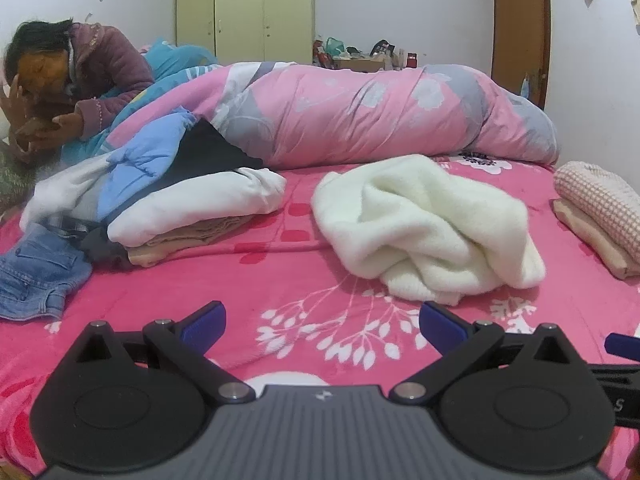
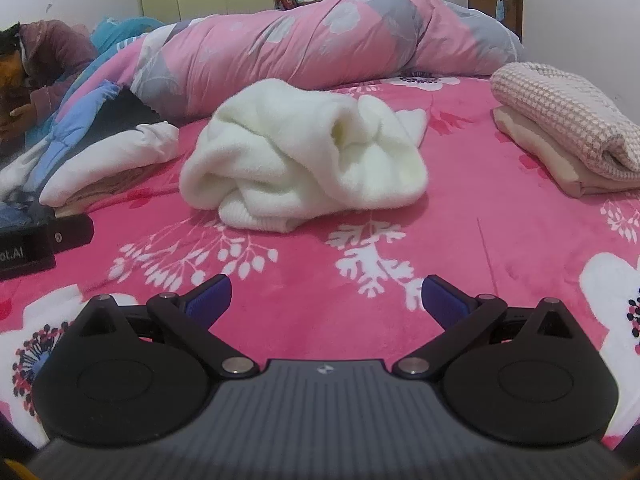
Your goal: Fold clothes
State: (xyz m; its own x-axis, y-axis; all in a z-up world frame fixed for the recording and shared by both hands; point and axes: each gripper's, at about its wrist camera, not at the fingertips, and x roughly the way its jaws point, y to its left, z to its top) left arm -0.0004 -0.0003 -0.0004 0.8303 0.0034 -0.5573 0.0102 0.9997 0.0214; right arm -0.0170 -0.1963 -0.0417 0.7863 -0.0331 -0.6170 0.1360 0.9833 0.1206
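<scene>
Two grippers hover low over a pink floral bedspread [image 1: 280,280], and neither holds anything. The left gripper [image 1: 322,320] has its blue-tipped fingers [image 1: 206,320] spread wide apart above the bedspread, short of the cloth. The right gripper [image 2: 326,300] is spread just as wide, its fingers [image 2: 212,296] also over bare bedspread.

Ahead of both lies a cream fleece garment [image 2: 304,152], crumpled in a loose heap in the middle of the bed (a ribbed cuff or hem pokes out at its near edge). To the far right sits a folded stack [image 2: 560,132]: a pink-and-white checked piece on top of a peach one. To the left is a mixed pile of clothes [image 1: 160,192] with white, blue and black pieces over a tan folded item, and a pair of jeans [image 1: 36,276] lies beside it at the bed's edge. A rolled pink-and-grey duvet [image 1: 380,108] runs across the back of the bed. At the far left a person in a purple jacket [image 1: 100,64] leans on the bedding.
</scene>
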